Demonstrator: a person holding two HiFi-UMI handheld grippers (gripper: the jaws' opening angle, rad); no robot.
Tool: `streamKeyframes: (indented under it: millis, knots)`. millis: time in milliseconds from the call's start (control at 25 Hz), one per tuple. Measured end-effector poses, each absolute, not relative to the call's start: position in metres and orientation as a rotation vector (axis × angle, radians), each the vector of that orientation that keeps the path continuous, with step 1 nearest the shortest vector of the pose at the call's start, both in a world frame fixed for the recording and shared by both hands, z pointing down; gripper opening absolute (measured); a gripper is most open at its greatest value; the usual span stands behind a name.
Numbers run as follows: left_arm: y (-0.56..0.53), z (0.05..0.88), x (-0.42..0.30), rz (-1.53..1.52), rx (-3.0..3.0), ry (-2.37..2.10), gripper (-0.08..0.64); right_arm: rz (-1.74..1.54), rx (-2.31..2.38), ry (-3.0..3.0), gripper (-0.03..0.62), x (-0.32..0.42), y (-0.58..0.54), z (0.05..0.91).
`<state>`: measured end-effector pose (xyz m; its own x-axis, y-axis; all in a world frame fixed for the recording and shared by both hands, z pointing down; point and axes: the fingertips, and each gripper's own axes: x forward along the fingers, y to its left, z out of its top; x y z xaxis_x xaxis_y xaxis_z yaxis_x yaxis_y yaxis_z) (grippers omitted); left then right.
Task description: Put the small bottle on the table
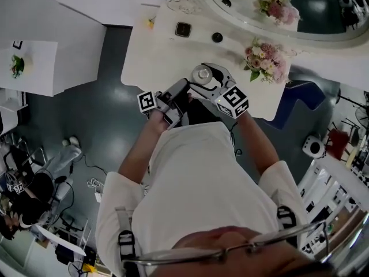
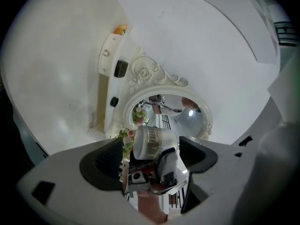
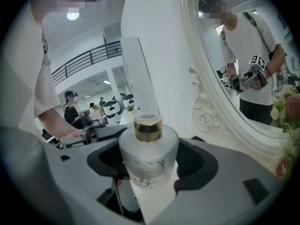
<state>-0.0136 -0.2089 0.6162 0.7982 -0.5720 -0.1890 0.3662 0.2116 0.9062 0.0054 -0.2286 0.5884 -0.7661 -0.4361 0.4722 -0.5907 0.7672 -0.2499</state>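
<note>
The small frosted-glass bottle with a gold cap was upright in the right gripper, whose jaws pinched its round body from both sides. In the head view it was over the near part of the white worktop, in front of the ornate white-framed mirror. No view showed whether its base touched the surface yet.

The left gripper sat just beside it with its jaws spread and nothing pinched; through the gap its camera looked at the bottle and the other gripper.

I judged this to be the carrying or lowering step, with the placing not yet done. The next move called for a straight descent until the base sat flat, then spreading the jaws without tipping the bottle.

The bottle was capped, and the frosting hid whatever it contained.
</note>
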Motion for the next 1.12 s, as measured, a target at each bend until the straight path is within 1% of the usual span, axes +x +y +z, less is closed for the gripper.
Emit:
streamKeyframes:
  millis: [200, 600, 920, 1120]
  knots:
    - [-0.222, 0.639, -0.019, -0.711, 1.142, -0.263, 0.368, 0.519, 0.771, -2.545, 0.339, 0.014, -0.259, 0.626]
    - [-0.238, 0.656, -0.043, -0.79, 1.126, -0.374, 0.368, 0.578, 0.89, -2.459, 0.339, 0.023, -0.297, 0.709]
    - [-0.236, 0.675, -0.041, -0.794, 1.094, -0.399, 0.368, 0.592, 0.9, -2.345, 0.339, 0.024, -0.305, 0.784]
    - [-0.232, 0.679, -0.039, -0.765, 1.096, -0.392, 0.368, 0.611, 0.93, -2.296, 0.339, 0.027, -0.305, 0.81]
